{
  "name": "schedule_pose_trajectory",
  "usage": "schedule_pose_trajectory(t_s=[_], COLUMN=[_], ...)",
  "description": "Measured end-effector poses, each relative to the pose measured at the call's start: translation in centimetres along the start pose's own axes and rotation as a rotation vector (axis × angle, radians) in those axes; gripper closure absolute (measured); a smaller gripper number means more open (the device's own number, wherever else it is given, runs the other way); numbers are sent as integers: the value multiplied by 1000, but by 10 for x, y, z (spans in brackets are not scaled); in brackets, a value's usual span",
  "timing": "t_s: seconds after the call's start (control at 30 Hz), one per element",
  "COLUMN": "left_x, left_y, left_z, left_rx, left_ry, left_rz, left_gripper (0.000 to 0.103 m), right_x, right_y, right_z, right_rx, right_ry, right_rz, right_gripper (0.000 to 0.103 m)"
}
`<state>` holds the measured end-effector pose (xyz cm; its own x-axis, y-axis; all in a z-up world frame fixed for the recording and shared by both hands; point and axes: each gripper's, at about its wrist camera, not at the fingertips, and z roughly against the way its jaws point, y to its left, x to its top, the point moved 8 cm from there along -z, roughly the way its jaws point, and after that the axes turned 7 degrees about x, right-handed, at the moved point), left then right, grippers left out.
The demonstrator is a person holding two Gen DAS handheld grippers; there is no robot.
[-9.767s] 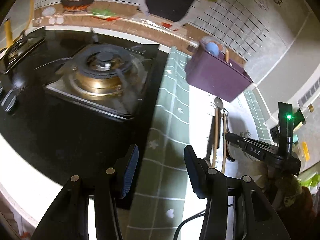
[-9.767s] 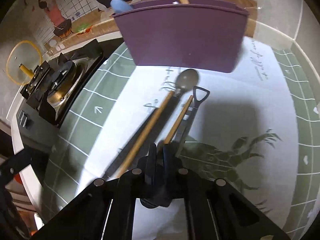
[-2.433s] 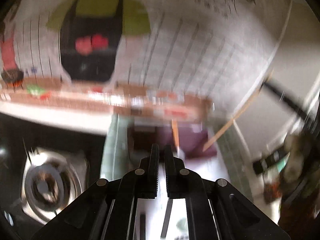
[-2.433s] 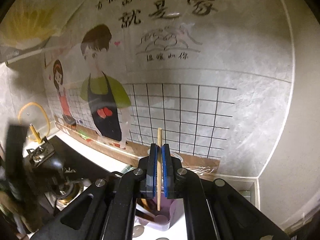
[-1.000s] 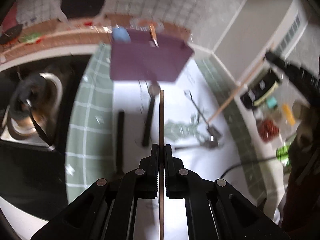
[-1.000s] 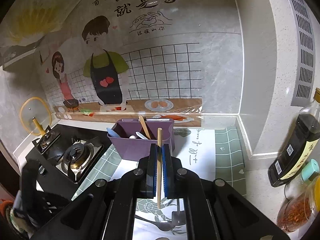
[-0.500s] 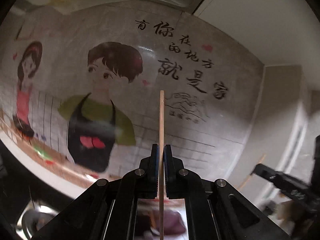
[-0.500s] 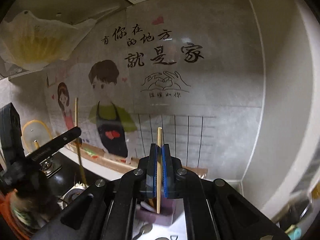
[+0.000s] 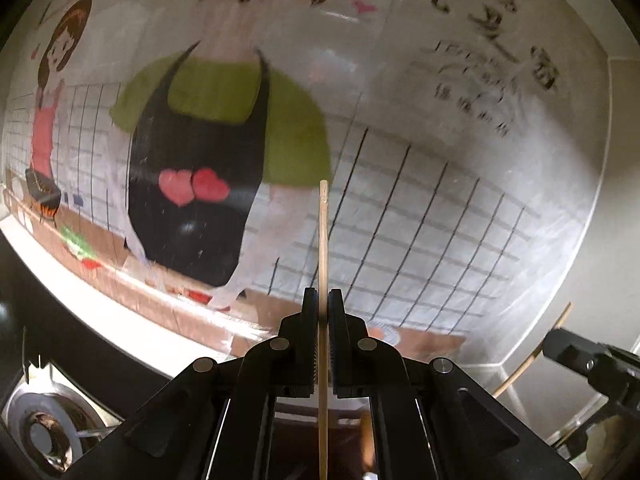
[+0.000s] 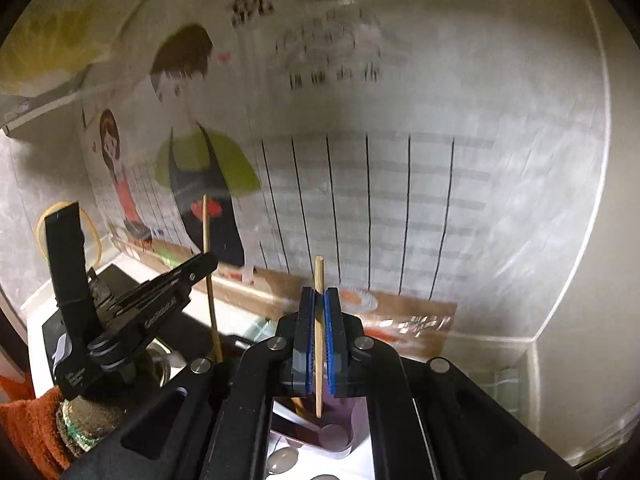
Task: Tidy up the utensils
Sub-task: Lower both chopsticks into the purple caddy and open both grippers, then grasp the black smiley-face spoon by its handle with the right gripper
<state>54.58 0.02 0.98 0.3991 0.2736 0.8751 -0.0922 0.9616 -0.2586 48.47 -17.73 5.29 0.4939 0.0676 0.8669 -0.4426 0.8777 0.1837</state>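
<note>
My left gripper [image 9: 323,300] is shut on a wooden chopstick [image 9: 323,240] held upright, its tip against the wall mural. It also shows in the right wrist view [image 10: 200,264] with its chopstick [image 10: 209,272]. My right gripper [image 10: 319,300] is shut on a second wooden chopstick [image 10: 319,280], upright, its lower end over the purple utensil holder [image 10: 340,436] just below the fingers. The holder has other utensils in it. In the left wrist view the right gripper [image 9: 560,340] holds its chopstick [image 9: 532,356] at the right edge.
The gas stove burner [image 9: 44,436] is at lower left. The wall with the cartoon mural [image 9: 224,128] is close ahead. A spoon bowl [image 10: 282,460] lies on the mat in front of the holder. The wall corner [image 10: 536,340] is at right.
Both grippers have tilted down and moved closer to the wall and holder, each still holding its chopstick. The left gripper now sits nearer the right one.
</note>
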Motion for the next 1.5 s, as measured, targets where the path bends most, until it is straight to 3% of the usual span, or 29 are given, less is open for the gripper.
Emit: schedule_pose_trajectory(t_s=[0.23,0.37,0.43,0.5,0.67,0.83,0.93,1.1,1.3,1.4,1.5], left_x=[-43,-63,-61,-52,-41,-65,-91,-155,-207,-218,-224], left_y=[7,7,9,13,25,57,77,104,117,112,105], left_z=[2,16,28,46,97,142,157,175,198,204,206], left_rx=[4,-20,-37,-59,-103,-95,-78,-82,-97,-114,-118], left_ry=[59,115,129,129,148,210,290,471,578,602,618], left_rz=[10,-1,13,24,-4,-11,-24,-52,-72,-88,-107], left_gripper=[96,94,72,62,58,55,55,55,55,55,55], right_x=[-43,-70,-74,-77,-93,-118,-137,-198,-268,-282,-281], right_y=[3,6,6,5,11,20,30,49,47,48,41], right_z=[-31,-44,-37,-21,19,54,72,75,67,67,70], right_rx=[33,105,120,121,44,-40,-76,18,5,-17,-42], right_ry=[126,244,231,196,174,182,201,353,497,530,497], right_rz=[-21,-70,-73,-76,-34,-6,44,53,40,95,78], right_gripper=[98,96,92,86,83,83,83,82,82,82,82])
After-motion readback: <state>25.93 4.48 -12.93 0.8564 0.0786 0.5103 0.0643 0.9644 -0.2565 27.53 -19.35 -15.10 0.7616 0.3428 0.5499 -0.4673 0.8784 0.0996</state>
